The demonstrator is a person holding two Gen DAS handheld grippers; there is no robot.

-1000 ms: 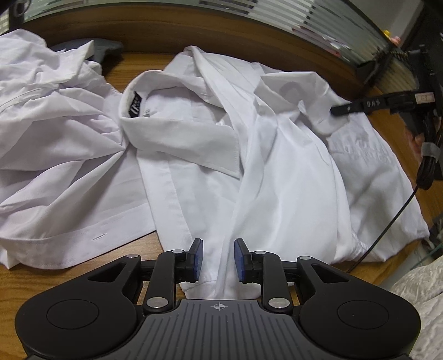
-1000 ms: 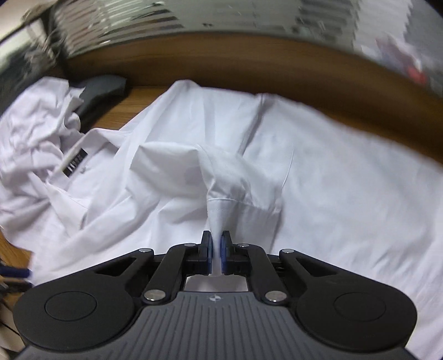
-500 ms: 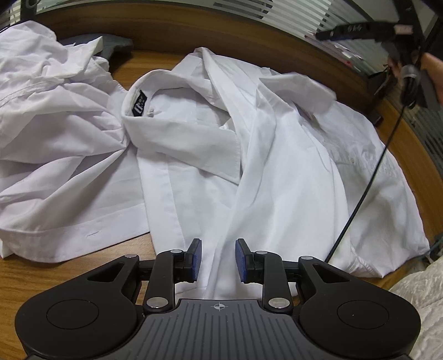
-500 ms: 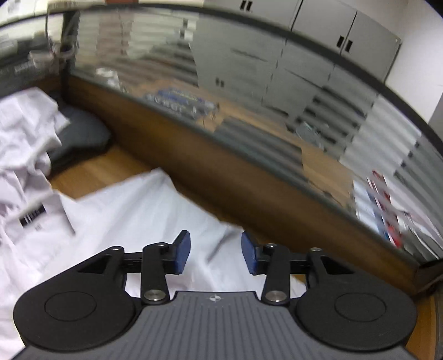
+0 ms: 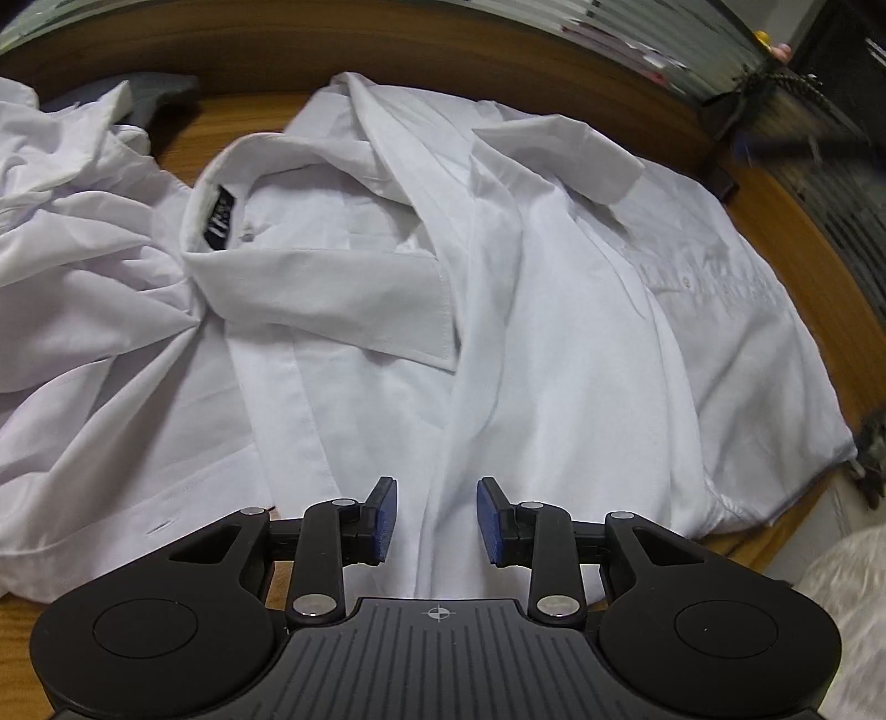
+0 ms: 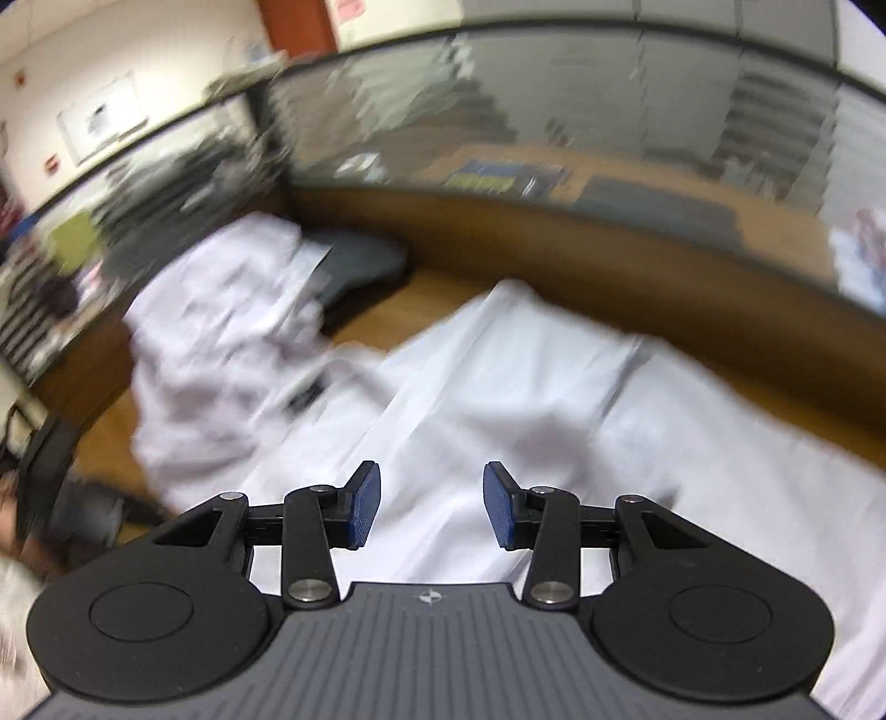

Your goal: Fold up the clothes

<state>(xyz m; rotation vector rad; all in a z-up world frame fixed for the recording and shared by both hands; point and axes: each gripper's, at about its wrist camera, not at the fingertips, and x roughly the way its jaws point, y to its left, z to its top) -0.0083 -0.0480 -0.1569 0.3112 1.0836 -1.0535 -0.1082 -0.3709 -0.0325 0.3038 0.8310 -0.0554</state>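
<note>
A white collared shirt (image 5: pixel 526 310) lies spread on the wooden table, its collar with a black label (image 5: pixel 220 221) at the left and a sleeve cuff (image 5: pixel 559 152) folded onto its chest. My left gripper (image 5: pixel 436 518) is open, low over the shirt's near hem, with a fabric ridge between its blue pads. My right gripper (image 6: pixel 432 509) is open and empty above the same shirt (image 6: pixel 554 410); that view is blurred.
A second crumpled white garment (image 5: pixel 72 288) lies at the left, also in the right wrist view (image 6: pixel 221 310). A dark grey object (image 5: pixel 158 94) sits behind it. A wooden partition with glass (image 5: pixel 387 44) bounds the table's far side. The table edge (image 5: pixel 803 515) runs at the right.
My right gripper let go of the sleeve cuff, opened, lifted away and swung left. The cuff now rests on the shirt. My left gripper stayed open at the hem.
</note>
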